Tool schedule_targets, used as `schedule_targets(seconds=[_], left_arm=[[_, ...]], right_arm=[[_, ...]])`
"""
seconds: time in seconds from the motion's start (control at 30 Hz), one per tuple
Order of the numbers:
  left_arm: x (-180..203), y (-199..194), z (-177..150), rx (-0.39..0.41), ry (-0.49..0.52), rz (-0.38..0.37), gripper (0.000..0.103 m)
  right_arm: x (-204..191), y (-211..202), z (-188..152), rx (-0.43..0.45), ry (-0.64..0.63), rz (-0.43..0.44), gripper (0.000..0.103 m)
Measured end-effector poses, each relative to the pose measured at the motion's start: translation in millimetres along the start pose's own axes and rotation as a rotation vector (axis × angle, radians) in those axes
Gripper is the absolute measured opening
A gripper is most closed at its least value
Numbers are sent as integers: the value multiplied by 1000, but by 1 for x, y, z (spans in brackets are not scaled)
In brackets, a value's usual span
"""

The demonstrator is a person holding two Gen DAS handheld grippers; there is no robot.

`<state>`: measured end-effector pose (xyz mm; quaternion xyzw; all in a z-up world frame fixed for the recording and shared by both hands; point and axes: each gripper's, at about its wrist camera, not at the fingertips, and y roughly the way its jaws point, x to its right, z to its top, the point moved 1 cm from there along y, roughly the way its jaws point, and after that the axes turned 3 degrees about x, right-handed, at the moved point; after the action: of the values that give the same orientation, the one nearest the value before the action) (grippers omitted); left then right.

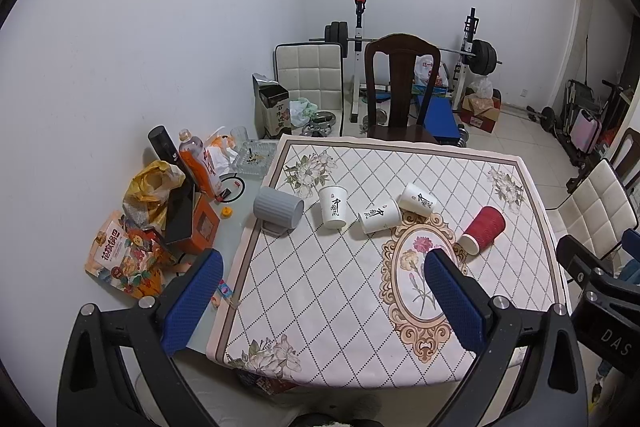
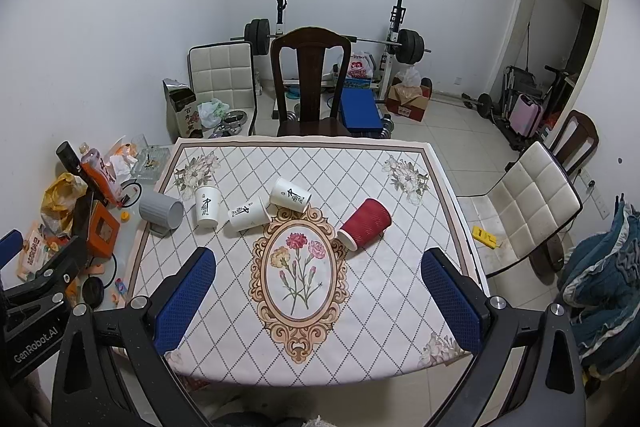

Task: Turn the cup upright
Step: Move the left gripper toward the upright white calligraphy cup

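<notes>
Right of centre in the right wrist frame, the red cup (image 2: 365, 225) lies on its side on the tablecloth (image 2: 384, 307). Both my right gripper (image 2: 318, 287) and left gripper (image 1: 322, 301) gape empty, well short. I should pinch its ribbed wall gently, then rotate.

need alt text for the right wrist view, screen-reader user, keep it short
Five cups sit on a floral tablecloth: a red ribbed cup on its side, two white printed cups on their sides, a third white cup standing, and a grey ribbed cup tipped at the left edge. The right claw is open in the foreground, holding nothing.
</notes>
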<state>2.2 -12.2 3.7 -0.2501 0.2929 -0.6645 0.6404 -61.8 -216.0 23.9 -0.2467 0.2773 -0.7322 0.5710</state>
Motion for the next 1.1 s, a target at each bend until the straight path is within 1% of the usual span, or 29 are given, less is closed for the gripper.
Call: schedule_targets(seconds=[0.13, 0.2, 0.27, 0.4, 0.5, 0.63, 0.73, 0.83, 0.97, 1.1], left_arm=[[0, 1, -1, -3, -3, -2, 103], [7, 5, -4, -12, -7, -2, 103], [11, 14, -8, -34, -19, 7, 103], [13, 46, -18, -85, -33, 39, 103], [8, 79, -28, -148, -34, 69, 103], [1, 138, -38, -254, -22, 75, 103], [1, 180, -42, -314, 0, 76, 103], [1, 221, -42, -371, 22, 71, 103], [0, 271, -38, -422, 42, 52, 103], [2, 321, -32, -470, 75, 53, 103]], right_arm=[[3, 0, 1, -4, 0, 9, 103], [8, 2, 1, -13, 0, 18, 103], [11, 9, -2, -30, 0, 23, 103], [13, 44, -13, -103, -3, 39, 103], [7, 79, -24, -166, -12, 22, 103], [-4, 139, -42, -276, -21, 2, 103], [-12, 181, -51, -334, -18, -27, 103], [-20, 231, -60, -416, 0, -49, 103], [-33, 286, -66, -496, -13, -72, 103], [-46, 331, -69, -557, -22, -93, 103]])
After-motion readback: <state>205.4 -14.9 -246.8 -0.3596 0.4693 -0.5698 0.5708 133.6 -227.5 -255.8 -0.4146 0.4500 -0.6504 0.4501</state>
